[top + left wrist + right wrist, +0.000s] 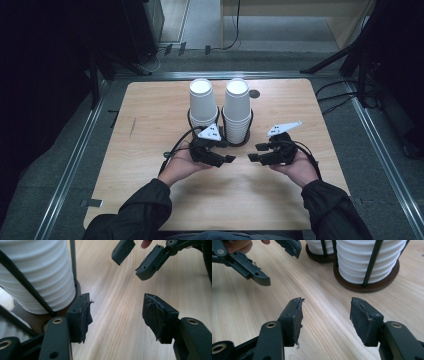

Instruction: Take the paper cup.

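Observation:
Two stacks of white paper cups stand upside down in black wire holders on round wooden bases, the left stack (202, 102) beside the right stack (236, 107) at the middle back of the wooden table (150, 125). My left gripper (226, 151) lies just in front of them and points right. It is open, with only bare wood between its pads (116, 312). A cup stack (37, 272) rises close at its left. My right gripper (256, 152) faces it a short gap away, open and holding nothing (325, 315). The nearer cup stack (367, 260) stands ahead of it.
A small dark round mark (254, 93) sits on the table behind the right stack. Metal rails (75, 160) run along both sides of the table, and black stand legs (345, 55) and cables lie on the floor beyond. Bare wood stretches to the left and front.

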Demonstrator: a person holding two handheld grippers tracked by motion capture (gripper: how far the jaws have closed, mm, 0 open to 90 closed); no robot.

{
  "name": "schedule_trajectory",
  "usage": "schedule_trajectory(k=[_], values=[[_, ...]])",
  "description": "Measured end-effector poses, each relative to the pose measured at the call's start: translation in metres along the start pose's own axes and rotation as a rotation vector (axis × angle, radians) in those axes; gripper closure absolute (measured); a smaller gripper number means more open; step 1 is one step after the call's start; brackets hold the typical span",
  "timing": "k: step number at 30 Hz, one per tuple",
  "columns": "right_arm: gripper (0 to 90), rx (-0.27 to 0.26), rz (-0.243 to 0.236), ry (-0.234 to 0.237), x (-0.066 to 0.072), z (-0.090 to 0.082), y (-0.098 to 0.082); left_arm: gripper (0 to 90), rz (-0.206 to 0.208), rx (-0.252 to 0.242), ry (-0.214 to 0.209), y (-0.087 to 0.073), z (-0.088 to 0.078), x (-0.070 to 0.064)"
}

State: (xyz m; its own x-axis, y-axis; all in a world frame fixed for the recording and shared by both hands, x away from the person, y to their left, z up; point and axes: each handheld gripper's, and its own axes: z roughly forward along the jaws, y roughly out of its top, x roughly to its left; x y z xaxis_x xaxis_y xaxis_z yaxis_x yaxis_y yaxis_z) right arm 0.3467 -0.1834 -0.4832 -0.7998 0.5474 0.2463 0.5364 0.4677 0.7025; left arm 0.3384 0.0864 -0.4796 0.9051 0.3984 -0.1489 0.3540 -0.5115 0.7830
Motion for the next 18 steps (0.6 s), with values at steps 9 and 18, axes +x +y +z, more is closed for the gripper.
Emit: schedule_trajectory(k=[9, 18], values=[[43.7, -0.007, 0.005, 0.001, 0.0, -0.003, 0.001, 50.8, -0.054, 0.049, 0.019, -0.003, 0.001, -0.001], [46.1, 0.024, -0.014, -0.017, 0.002, -0.002, 0.004, 50.4, -0.071, 0.019, 0.032, -0.01, -0.007, 0.002]])
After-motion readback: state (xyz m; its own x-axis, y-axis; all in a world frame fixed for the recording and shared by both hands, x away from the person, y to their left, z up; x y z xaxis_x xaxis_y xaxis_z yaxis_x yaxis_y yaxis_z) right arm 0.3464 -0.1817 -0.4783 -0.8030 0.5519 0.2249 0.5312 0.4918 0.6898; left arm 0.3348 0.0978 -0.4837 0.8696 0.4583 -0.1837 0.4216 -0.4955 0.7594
